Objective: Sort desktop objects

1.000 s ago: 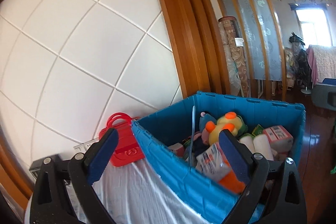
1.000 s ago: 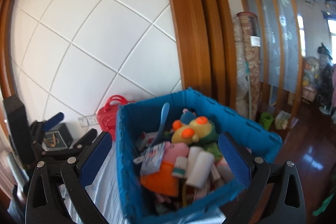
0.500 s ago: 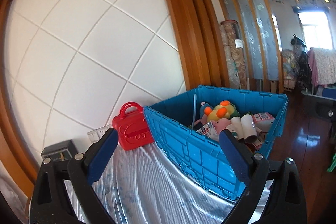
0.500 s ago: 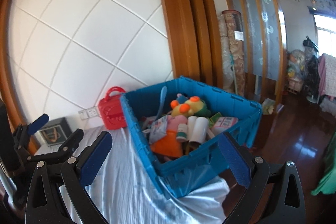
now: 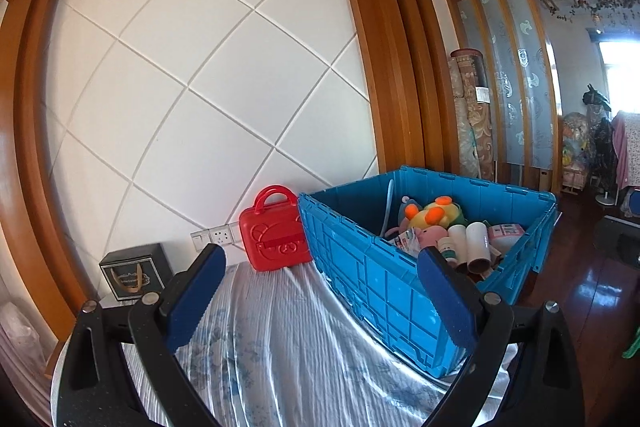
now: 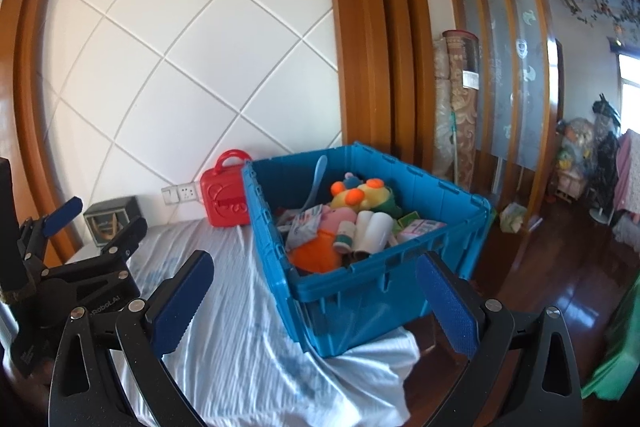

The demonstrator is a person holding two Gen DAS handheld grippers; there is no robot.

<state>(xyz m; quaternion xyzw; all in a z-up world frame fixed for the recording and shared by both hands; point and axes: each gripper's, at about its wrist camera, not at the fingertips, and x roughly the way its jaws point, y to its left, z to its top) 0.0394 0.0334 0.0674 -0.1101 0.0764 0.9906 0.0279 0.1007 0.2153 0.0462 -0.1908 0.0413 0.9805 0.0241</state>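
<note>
Blue plastic crate (image 6: 360, 291), open-topped and heaped with small objects, sits on a table draped in pale striped cloth (image 6: 240, 327). In the right wrist view the crate fills the centre and reaches toward 3 o'clock, with its near corner overhanging the cloth's edge. In the left wrist view the crate (image 5: 372, 279) lies toward 3 o'clock.

Behind everything rises a white wall panel (image 5: 200, 87) crossed by diagonal grooves and framed in orange-brown wood.

Inside the crate lie a yellow plush toy with orange patches (image 6: 360, 195), a pink plush toy (image 6: 334, 217), two white cylinders (image 6: 372, 231), a pink-and-white carton (image 6: 420, 227) and a pale blue spoon-like handle (image 6: 316, 179) standing against the far wall.

Touching the crate's far left corner, at about 10 o'clock from it, stands a small red toy suitcase (image 5: 276, 235) with a handle. Farther left, against the wall, sits a black box (image 5: 134, 275).

Left gripper (image 5: 320, 299) is spread wide and holds nothing. Right gripper (image 6: 316, 303) is likewise spread wide and holds nothing. The left gripper (image 6: 80, 227) also shows at 9 o'clock in the right wrist view.
</note>
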